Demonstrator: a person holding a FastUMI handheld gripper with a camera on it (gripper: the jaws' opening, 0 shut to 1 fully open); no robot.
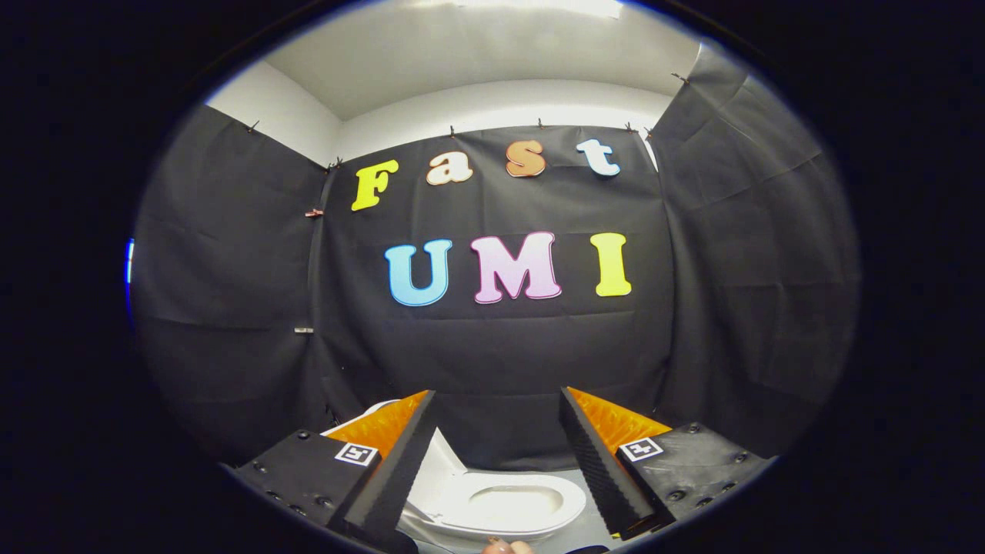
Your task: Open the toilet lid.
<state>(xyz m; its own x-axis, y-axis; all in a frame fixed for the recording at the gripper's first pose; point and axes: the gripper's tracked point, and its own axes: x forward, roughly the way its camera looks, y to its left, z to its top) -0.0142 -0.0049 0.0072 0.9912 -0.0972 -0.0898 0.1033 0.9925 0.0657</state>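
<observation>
Already upright, the toilet lid point(442, 469) leans beside the left finger point(392, 469), with the seat point(512, 504) below between both fingers; the gripper point(496, 465) gapes wide, holding nothing, and should probably back away without nudging the lid.

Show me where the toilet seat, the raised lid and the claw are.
toilet seat point(531, 514): gripper view, on the white ring's right side.
toilet lid point(442, 473): gripper view, on the upright white panel beside the left finger.
claw point(496, 462): gripper view, midway between its open fingers.
</observation>
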